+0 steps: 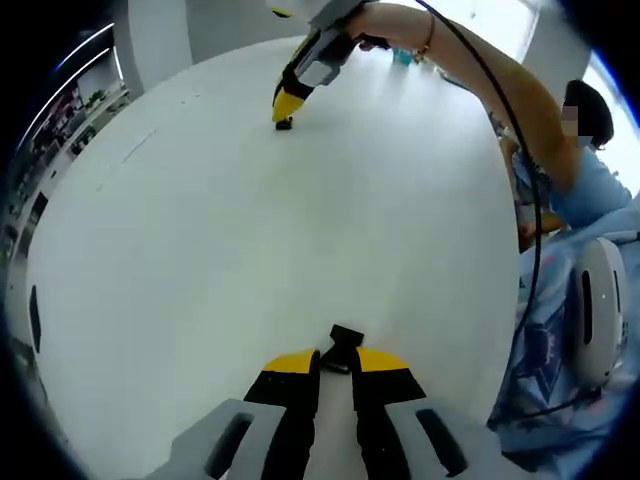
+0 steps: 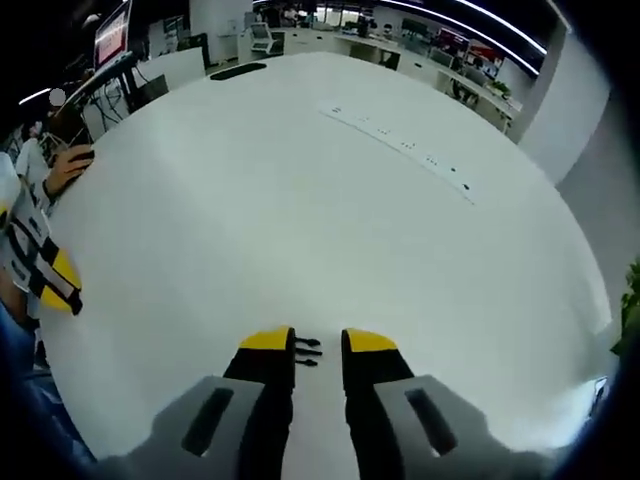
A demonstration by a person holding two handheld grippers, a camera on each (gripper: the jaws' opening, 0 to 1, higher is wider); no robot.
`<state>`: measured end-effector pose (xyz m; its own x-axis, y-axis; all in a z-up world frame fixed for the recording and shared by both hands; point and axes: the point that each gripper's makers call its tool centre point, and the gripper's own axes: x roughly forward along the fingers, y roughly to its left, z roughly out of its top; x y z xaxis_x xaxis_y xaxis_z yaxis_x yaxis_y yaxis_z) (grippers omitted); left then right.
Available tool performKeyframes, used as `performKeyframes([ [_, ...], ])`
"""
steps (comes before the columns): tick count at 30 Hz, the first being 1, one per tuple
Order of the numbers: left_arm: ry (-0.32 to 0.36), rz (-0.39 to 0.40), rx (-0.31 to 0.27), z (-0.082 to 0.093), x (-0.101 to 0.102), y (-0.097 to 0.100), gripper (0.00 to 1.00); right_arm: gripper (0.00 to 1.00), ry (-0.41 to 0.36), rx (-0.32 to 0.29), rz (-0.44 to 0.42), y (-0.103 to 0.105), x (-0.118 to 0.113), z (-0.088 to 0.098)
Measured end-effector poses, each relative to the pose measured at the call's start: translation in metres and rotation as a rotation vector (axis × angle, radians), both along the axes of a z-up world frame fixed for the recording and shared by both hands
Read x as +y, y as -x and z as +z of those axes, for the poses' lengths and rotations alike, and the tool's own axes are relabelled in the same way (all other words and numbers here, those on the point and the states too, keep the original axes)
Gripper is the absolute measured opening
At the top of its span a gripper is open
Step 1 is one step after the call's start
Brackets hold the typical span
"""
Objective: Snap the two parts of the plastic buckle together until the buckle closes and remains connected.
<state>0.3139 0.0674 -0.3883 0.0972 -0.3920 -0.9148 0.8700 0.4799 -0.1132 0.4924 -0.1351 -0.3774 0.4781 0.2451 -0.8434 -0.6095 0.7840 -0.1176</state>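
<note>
Buckle halves each pinched, well apart, not yet joined.

Left gripper view: the left tongs (image 1: 334,362) pinch a small black plastic buckle socket (image 1: 343,340) above the white round tabletop (image 1: 200,260). Right gripper view: the right tongs (image 2: 318,345) pinch the black pronged buckle half (image 2: 307,350); nothing lies between them.

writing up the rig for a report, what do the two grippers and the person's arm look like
Both the left gripper and the right gripper have black jaws with yellow tips on light grey bodies with slotted openings. A black cable runs along the bare arm, which wears a thin bracelet, beside blue patterned clothing.
</note>
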Motion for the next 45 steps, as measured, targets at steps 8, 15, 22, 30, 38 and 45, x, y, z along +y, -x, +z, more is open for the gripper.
performKeyframes([
  [8, -0.006, 0.002, 0.0, 0.0, -0.001, -0.001, 0.12, 0.18, 0.035, 0.005, 0.052, 0.002, -0.002, -0.001],
  [15, -0.014, 0.0, 0.001, 0.0, -0.001, -0.001, 0.12, 0.19, 0.07, 0.0, 0.111, 0.008, -0.003, 0.003],
  [22, -0.015, 0.001, 0.003, 0.001, 0.0, 0.0, 0.12, 0.21, 0.119, -0.014, 0.213, 0.02, 0.002, 0.003],
  [30, -0.018, 0.0, 0.002, 0.001, 0.0, 0.0, 0.12, 0.21, 0.161, -0.012, 0.279, 0.029, -0.004, 0.003],
  [38, -0.022, 0.001, 0.0, 0.001, 0.001, 0.0, 0.12, 0.22, 0.193, -0.007, 0.313, 0.032, -0.016, 0.003],
  [45, -0.029, -0.001, -0.003, 0.001, 0.002, 0.0, 0.12, 0.23, 0.174, -0.009, 0.25, 0.032, -0.025, 0.007],
])
